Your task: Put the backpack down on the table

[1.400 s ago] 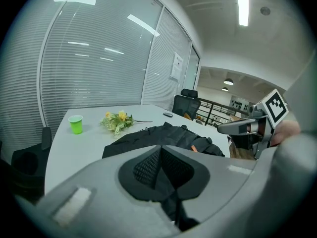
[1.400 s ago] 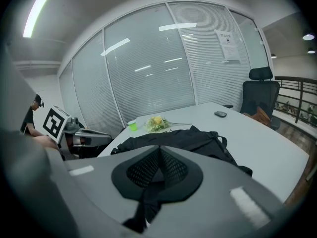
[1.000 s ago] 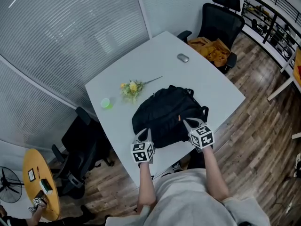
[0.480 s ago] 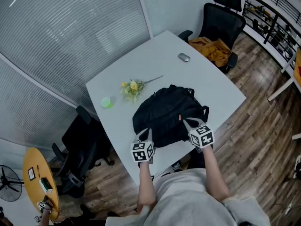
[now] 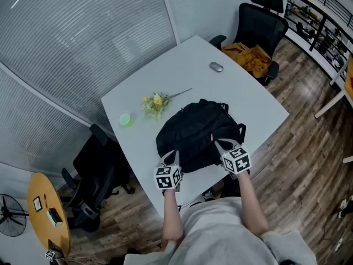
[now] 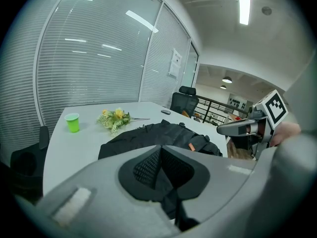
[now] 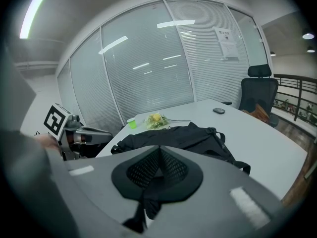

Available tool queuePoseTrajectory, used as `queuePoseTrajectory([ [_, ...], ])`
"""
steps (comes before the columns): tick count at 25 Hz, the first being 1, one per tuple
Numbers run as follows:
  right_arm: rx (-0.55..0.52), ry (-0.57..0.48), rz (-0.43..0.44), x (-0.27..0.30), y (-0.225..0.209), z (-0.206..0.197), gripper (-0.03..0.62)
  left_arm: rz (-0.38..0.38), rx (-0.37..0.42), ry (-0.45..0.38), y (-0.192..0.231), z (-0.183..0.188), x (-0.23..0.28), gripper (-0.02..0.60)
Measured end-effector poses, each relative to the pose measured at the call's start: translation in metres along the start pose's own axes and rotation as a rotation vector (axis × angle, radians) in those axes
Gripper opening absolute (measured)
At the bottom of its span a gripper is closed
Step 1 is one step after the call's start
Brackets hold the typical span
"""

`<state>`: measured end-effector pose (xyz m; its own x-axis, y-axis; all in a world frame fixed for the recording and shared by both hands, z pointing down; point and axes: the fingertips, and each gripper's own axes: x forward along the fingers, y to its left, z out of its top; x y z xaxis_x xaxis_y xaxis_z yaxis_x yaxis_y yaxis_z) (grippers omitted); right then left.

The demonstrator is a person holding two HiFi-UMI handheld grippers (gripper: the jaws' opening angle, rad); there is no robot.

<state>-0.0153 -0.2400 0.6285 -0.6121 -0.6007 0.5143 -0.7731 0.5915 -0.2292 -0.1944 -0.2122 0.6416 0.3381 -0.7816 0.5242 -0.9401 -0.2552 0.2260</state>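
Observation:
A black backpack (image 5: 196,131) lies flat on the white table (image 5: 182,65), close to the near edge. My left gripper (image 5: 170,155) is at the backpack's near left corner and my right gripper (image 5: 220,144) at its near right corner. In the left gripper view, the left gripper (image 6: 159,151) is shut on a black mesh shoulder strap, with the backpack (image 6: 158,133) just beyond. In the right gripper view, the right gripper (image 7: 159,151) is likewise shut on a mesh strap of the backpack (image 7: 181,135). A thin strap end hangs below each pair of jaws.
A bunch of yellow flowers (image 5: 155,102) and a green cup (image 5: 125,120) sit left of the backpack. A grey mouse (image 5: 215,67) lies at the far corner. An office chair (image 5: 259,21) holding orange cloth stands beyond the table, and another black chair (image 5: 94,164) at its left.

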Motion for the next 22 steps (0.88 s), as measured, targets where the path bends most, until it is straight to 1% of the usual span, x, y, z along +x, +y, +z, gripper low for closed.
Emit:
queuePoseTrajectory([
  [22,-0.017,0.012,0.016,0.0032,0.0080,-0.0009,-0.002,0.000,-0.004,0.001,0.0023,-0.0016,-0.0022,0.000],
])
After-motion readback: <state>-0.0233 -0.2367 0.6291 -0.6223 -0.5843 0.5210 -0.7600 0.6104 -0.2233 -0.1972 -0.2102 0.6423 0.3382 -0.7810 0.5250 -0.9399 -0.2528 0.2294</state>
